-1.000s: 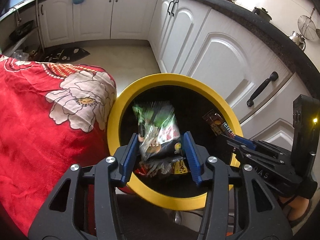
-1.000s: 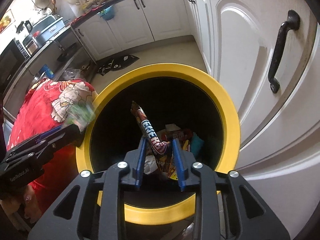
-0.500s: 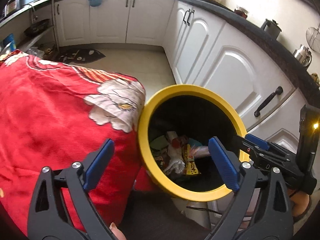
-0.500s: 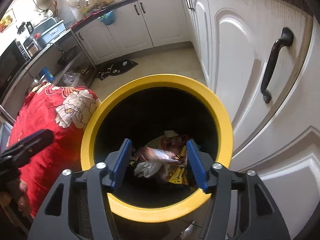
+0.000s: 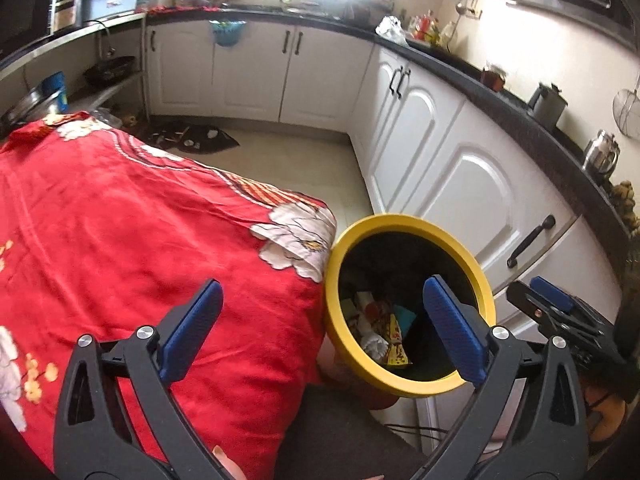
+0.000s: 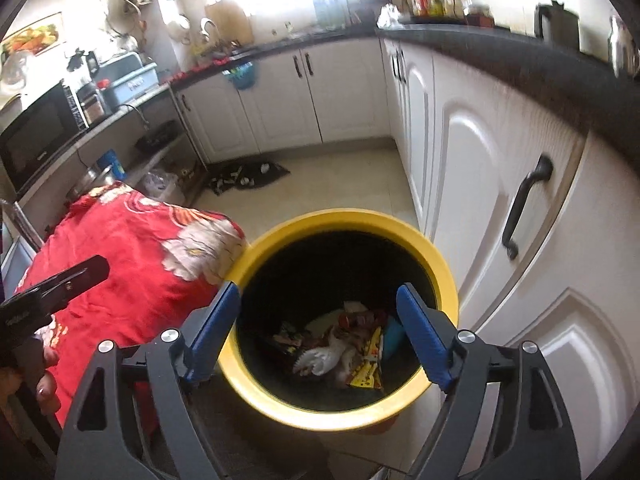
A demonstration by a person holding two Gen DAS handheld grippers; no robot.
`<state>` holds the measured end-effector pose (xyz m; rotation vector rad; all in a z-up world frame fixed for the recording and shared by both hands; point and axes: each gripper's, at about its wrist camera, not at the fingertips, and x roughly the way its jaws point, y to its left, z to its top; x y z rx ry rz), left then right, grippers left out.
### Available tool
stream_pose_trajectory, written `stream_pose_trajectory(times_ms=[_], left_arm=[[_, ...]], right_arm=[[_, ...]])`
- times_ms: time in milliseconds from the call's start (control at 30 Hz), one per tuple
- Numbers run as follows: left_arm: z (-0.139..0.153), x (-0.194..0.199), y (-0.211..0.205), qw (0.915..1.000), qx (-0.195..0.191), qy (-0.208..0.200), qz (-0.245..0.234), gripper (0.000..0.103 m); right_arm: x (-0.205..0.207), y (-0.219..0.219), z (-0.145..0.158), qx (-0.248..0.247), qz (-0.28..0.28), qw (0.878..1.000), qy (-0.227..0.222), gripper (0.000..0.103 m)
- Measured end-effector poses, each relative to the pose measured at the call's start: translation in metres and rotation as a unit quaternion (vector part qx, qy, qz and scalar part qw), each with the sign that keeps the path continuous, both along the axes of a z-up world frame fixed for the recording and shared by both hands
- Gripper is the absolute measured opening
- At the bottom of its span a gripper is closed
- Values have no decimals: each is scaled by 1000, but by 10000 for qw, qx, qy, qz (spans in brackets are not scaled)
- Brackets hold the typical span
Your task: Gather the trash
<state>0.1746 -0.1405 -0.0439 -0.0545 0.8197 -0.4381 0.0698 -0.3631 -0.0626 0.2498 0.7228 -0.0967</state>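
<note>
Both sets of my fingers, left gripper (image 5: 322, 326) and right gripper (image 6: 318, 334), are spreading with nothing between them, the trash (image 6: 344, 350) lies down in the yellow bin (image 6: 340, 222) at six o'clock, so I should lift clear of the rim before swinging away.

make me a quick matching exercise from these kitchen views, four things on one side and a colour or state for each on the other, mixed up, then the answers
Things
1. bin
2. cloth on the table
3. cabinet handle
4. left tool

Colour or state
A. black, on a white door
B. yellow rim, wrappers lying at the bottom
C. jaws opening, nothing between them
D. red with white flowers

Pairs: 1-B, 2-D, 3-A, 4-C
</note>
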Motion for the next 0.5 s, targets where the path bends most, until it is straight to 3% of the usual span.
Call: stream_pose_trajectory(times_ms=[300,500], left_arm=[[19,-28,23,9990,5,-385,223,92],[30,-50,33,9969,19,-706,360,92]], right_arm=[[-37,35,25,-435,104,9968,-665,96],[-59,55,31,-713,94,9902,-1196,97]])
